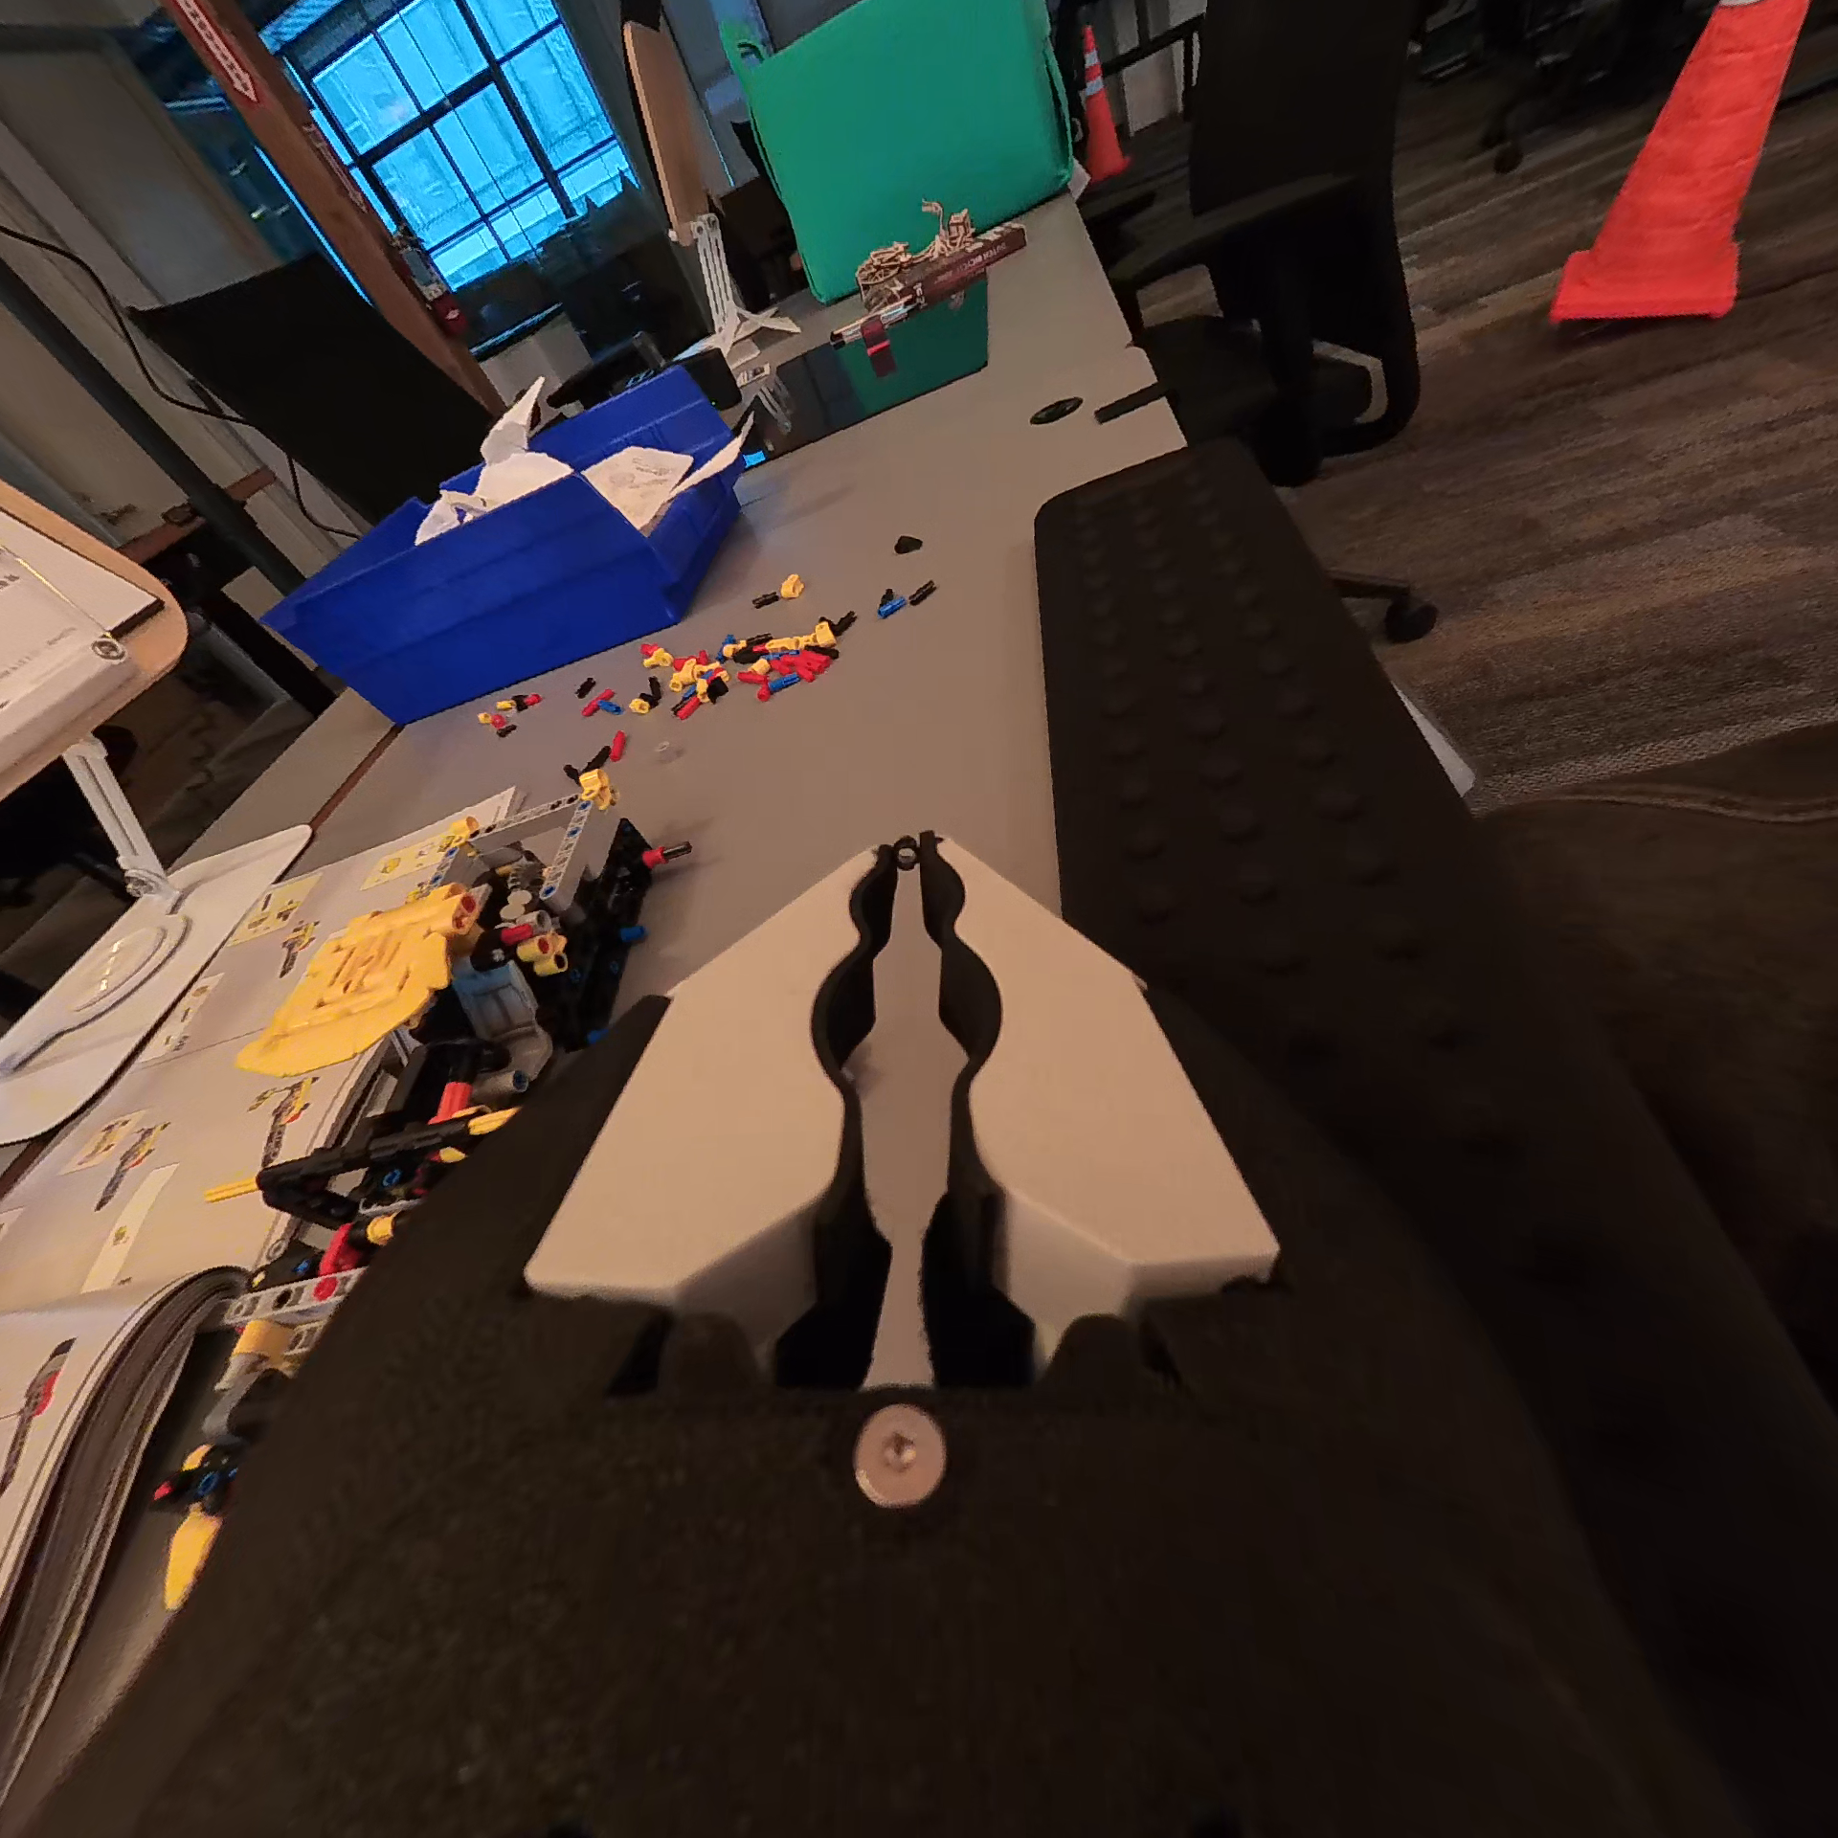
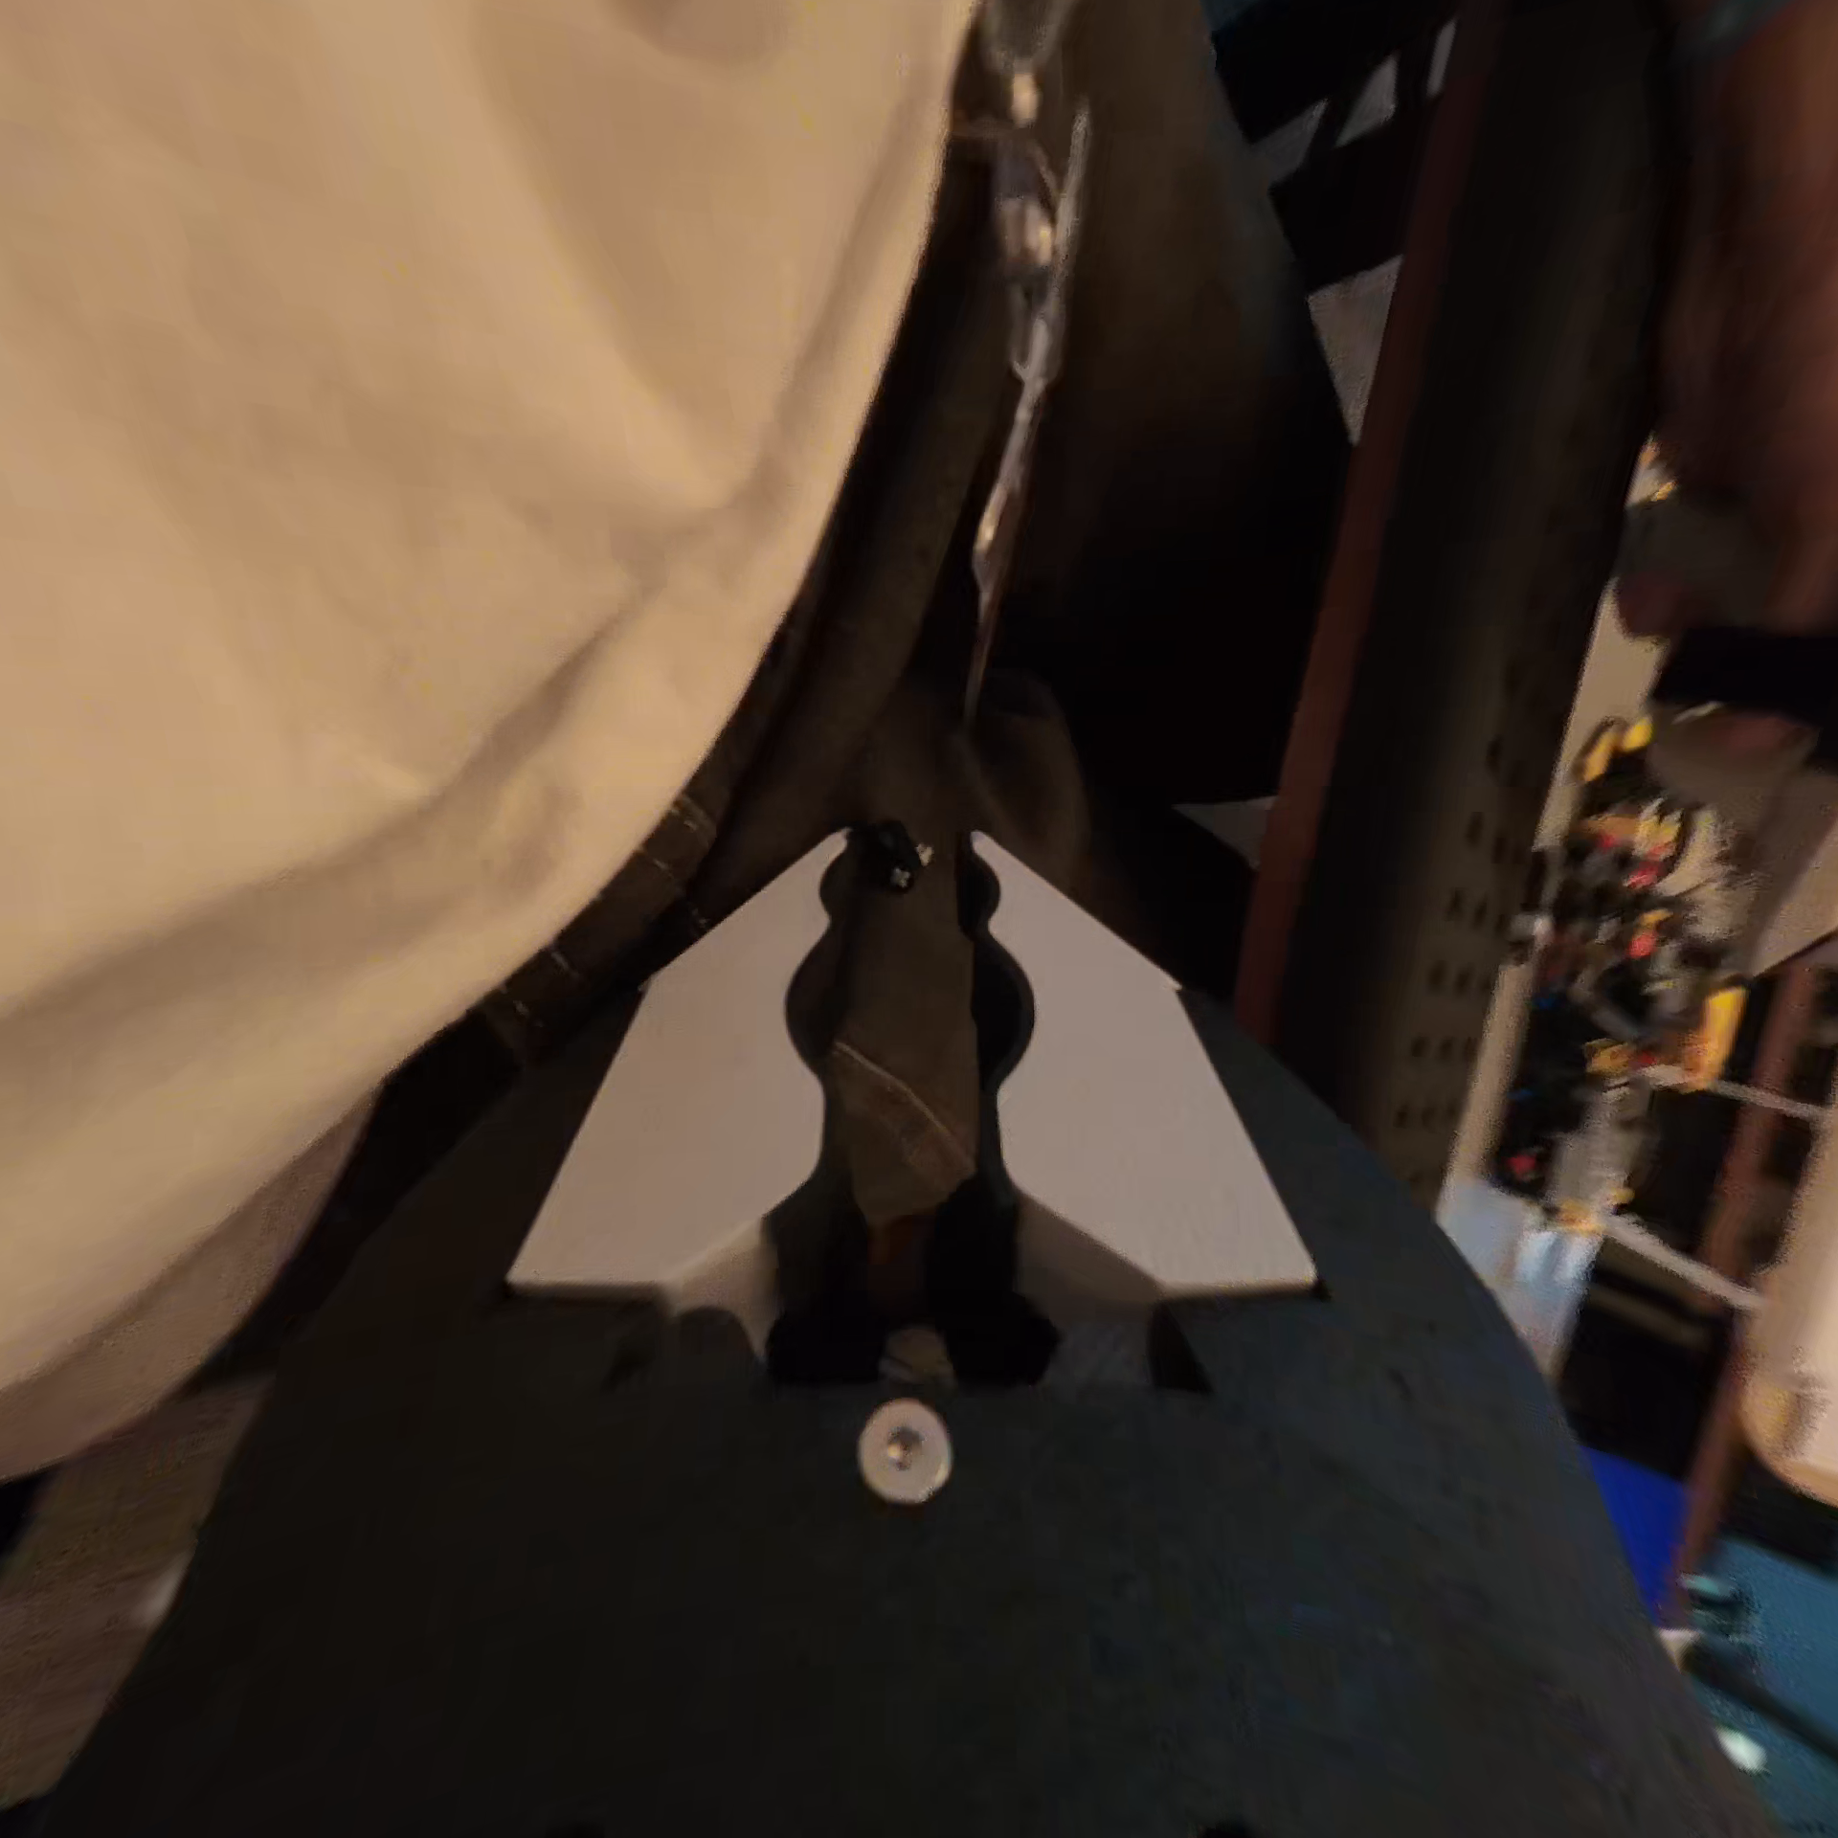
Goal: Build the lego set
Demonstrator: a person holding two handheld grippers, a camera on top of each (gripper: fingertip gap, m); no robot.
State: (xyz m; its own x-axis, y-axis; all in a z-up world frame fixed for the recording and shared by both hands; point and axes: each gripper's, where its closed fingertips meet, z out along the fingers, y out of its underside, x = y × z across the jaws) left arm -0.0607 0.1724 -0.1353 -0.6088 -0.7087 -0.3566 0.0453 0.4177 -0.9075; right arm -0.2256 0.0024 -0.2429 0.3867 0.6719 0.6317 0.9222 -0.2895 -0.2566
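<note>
My left gripper [image 1: 905, 851] hovers above the grey table [image 1: 895, 736], shut on a small black pin [image 1: 905, 852] at its very tips. The partly built model [image 1: 517, 945], black with a yellow panel [image 1: 348, 985], lies to its left on the open instruction booklet [image 1: 109, 1174]. Loose red, blue, yellow and black pins [image 1: 746, 666] lie scattered ahead. My right gripper [image 2: 910, 845] points at a person's cream shirt [image 2: 398, 497], away from the table. Its jaws are narrowly apart with a small black piece [image 2: 888, 853] between the tips. The model [image 2: 1631, 895] shows blurred at the right edge.
A blue bin [image 1: 517, 577] with crumpled paper stands behind the pins. A black studded mat [image 1: 1243, 796] runs along the table's right edge. A green box [image 1: 905, 149], an office chair [image 1: 1303, 249] and an orange cone [image 1: 1681, 169] lie beyond. A white stand base [image 1: 109, 955] sits at left.
</note>
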